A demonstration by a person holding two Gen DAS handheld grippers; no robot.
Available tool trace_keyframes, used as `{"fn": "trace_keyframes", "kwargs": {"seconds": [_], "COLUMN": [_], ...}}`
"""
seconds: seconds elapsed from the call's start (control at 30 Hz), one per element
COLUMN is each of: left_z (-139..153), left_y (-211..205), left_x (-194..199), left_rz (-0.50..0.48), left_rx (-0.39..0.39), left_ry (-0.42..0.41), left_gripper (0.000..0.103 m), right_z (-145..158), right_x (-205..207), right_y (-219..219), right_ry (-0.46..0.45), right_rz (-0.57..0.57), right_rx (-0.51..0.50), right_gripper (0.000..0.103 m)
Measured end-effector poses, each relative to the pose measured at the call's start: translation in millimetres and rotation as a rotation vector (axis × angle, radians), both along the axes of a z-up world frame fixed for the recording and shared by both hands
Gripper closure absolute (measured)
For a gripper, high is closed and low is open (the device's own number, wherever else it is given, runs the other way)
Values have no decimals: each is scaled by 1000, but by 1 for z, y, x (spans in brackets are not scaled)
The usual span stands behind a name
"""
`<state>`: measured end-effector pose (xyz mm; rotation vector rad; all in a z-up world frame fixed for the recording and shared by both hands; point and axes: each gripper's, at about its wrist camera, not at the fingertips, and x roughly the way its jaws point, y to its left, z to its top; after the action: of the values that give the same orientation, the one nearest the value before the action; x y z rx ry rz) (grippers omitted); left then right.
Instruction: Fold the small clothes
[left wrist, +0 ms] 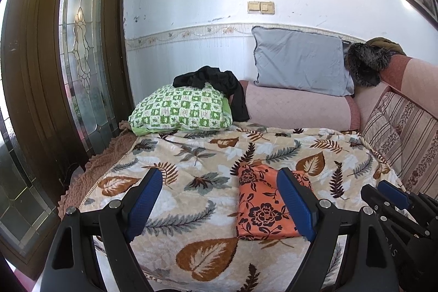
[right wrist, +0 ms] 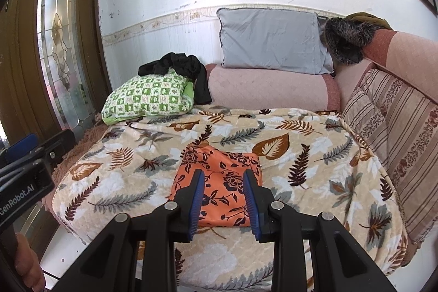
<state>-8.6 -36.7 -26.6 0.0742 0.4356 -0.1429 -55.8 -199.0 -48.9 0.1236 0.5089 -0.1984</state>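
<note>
The orange floral garment (right wrist: 219, 185) lies folded into a compact rectangle on the leaf-print blanket (right wrist: 301, 177) over the sofa, near its front edge; the left tool (left wrist: 221, 205) hangs with jaws wide apart and empty; the right tool (right wrist: 224, 203) stands narrowly parted, clamped on nothing — this piece looks done; next comes fetching another, perhaps the black garment (right wrist: 189, 73) on the green pillow (right wrist: 147, 100)

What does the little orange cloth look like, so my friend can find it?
Find the sofa covered by the big leaf-print blanket. Near its front edge, in the middle, lies the orange cloth, folded flat. It alone is bright orange with dark flowers; the green checked pillow and black garment sit further back.
</note>
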Motion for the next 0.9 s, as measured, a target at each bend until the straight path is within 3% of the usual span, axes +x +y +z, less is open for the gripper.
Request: {"fn": "trace_keyframes", "kwargs": {"seconds": [0.9], "left_z": [73], "left_y": [10], "left_x": [-59], "left_rz": [-18], "left_rx": [-41], "left_ry": [-143], "left_gripper": [17], "right_z": [73], "right_x": [-46], "right_y": [2], "right_ry": [-149], "right_rz": [5], "right_rx": [3], "right_gripper": [70]}}
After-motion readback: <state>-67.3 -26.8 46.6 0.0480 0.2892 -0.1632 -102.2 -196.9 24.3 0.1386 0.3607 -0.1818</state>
